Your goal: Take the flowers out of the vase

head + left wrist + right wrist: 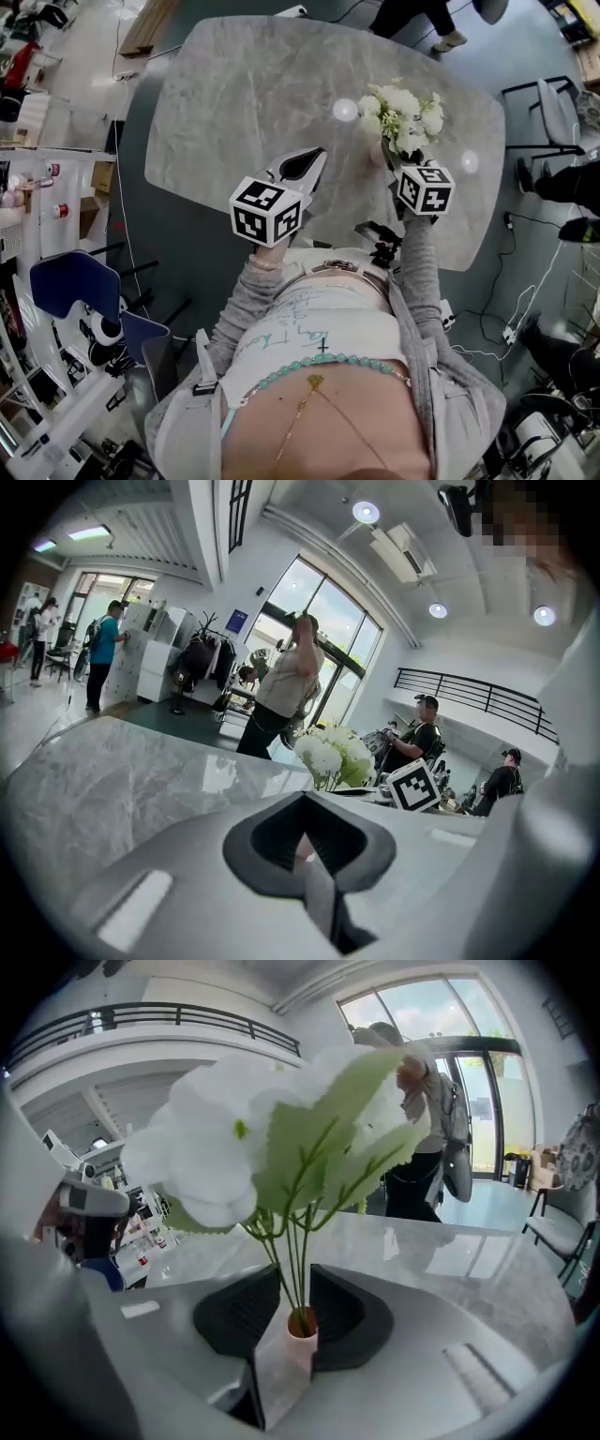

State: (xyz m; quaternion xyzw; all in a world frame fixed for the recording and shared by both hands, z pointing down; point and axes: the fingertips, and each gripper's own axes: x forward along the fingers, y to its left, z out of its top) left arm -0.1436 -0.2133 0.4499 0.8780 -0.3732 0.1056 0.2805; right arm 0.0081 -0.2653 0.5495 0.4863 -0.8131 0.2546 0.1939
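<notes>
We are seeing a grey marble table [244, 103] carrying a pink vase [298, 1344] of white flowers [211, 1162], standing between the right gripper's [284, 1299] jaws.

Flowers [405, 114] stand in a vase [292, 1358] on the table's [234, 94] right part, between the right tongs [392, 161], with the left tongs [314, 161] to their left, above the near edge.

Flowers [405, 117]: white blooms, pale green leaves, darker green stems. Vase [298, 1349]: pale pinkish white, orange-brown inside rim. Table [253, 112]: grey marble, faint lighter veining. Left gripper [309, 164], right gripper [298, 1288]: light grey bodies, black pads, cubes with black-and-white square markers. Cardigan [234, 319]: grey. Bead necklace [319, 364]: turquoise.
</notes>
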